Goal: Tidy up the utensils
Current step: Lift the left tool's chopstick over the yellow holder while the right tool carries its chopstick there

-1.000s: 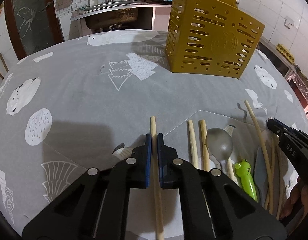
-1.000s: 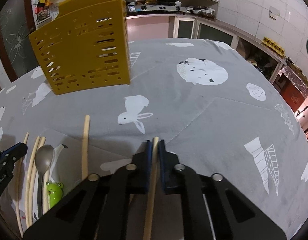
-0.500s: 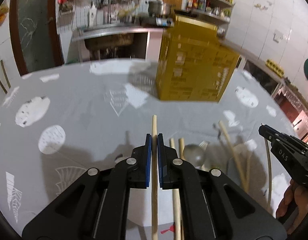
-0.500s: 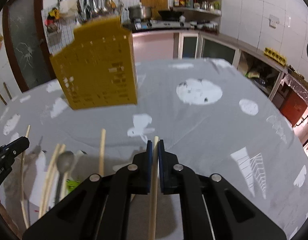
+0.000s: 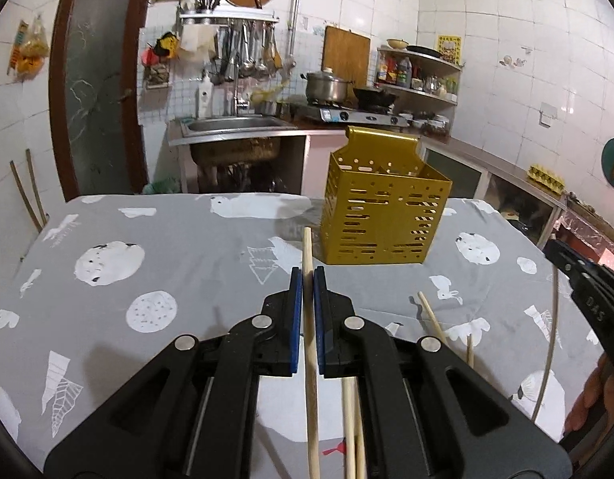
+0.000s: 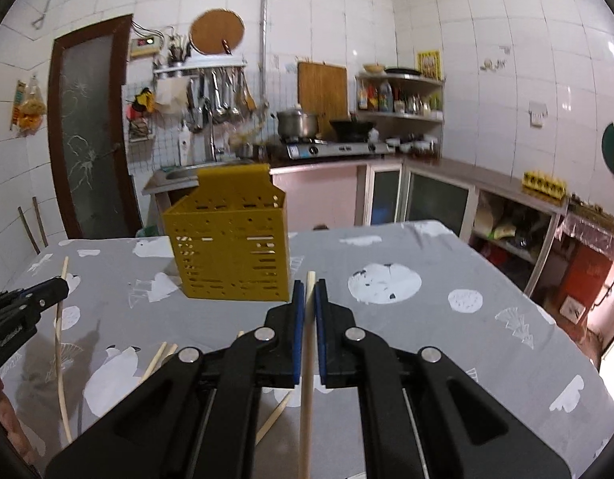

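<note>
My left gripper (image 5: 307,275) is shut on a pale wooden chopstick (image 5: 310,343), held above the table with its tip toward the yellow perforated utensil holder (image 5: 381,215). My right gripper (image 6: 309,289) is shut on another wooden chopstick (image 6: 306,391), also lifted, just right of the yellow holder (image 6: 227,247). Each gripper shows in the other's view, the right one (image 5: 582,283) at the edge, the left one (image 6: 23,303) with its chopstick (image 6: 59,339). More chopsticks (image 5: 430,319) lie on the grey cloth below.
The table has a grey patterned cloth (image 5: 179,239). Loose chopsticks (image 6: 159,353) lie on it near the front. A sink (image 5: 231,123) and a stove with pots (image 5: 347,99) stand behind the table. A counter with cabinets (image 6: 486,199) runs along the right.
Both grippers have risen from the table with their chopsticks and tilted up, so the kitchen walls now show. The spoon and green frog utensil have dropped out of view.
</note>
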### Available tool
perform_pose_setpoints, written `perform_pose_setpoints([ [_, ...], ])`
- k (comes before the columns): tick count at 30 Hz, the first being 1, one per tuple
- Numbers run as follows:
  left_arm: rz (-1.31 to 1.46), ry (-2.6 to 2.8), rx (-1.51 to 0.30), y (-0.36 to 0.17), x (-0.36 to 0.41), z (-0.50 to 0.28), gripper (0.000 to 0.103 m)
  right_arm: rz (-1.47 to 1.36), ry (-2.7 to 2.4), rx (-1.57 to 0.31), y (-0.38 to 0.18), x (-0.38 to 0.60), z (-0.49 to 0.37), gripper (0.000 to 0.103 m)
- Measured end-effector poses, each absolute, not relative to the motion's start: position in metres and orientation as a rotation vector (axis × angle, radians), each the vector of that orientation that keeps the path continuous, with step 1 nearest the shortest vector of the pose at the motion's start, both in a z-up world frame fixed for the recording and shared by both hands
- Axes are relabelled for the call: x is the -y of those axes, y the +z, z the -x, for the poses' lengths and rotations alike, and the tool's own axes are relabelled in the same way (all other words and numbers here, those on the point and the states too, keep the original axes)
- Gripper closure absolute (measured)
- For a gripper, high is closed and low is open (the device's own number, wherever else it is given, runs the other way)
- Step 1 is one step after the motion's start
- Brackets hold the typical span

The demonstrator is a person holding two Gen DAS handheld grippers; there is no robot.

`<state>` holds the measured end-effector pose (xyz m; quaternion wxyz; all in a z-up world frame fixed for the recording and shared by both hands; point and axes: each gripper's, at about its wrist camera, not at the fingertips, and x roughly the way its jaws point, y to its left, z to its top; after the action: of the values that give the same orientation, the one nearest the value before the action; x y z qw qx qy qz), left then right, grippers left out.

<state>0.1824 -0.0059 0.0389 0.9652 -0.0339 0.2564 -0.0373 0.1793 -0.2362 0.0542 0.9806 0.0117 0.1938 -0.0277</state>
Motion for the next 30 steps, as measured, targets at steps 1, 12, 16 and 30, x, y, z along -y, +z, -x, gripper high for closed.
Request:
perform_pose_setpoints([
  [1, 0.069, -0.073, -0.512, 0.040, 0.005, -0.181, 0.099, -0.022, -0.053, -0.381, 0.054, 0.236, -0.176, 0.097],
  [12, 0.098, -0.100, -0.361, 0.099, 0.006, -0.184, 0.099, -0.076, -0.002, -0.224, 0.106, 0.243, -0.175, 0.097],
  [16, 0.110, -0.122, -0.292, 0.140, 0.016, -0.206, 0.099, -0.088, 0.016, -0.151, 0.147, 0.243, -0.195, 0.097],
  [30, 0.157, -0.127, -0.129, 0.243, 0.052, -0.313, 0.099, -0.070, 0.046, -0.065, 0.241, 0.219, -0.288, 0.097],
])
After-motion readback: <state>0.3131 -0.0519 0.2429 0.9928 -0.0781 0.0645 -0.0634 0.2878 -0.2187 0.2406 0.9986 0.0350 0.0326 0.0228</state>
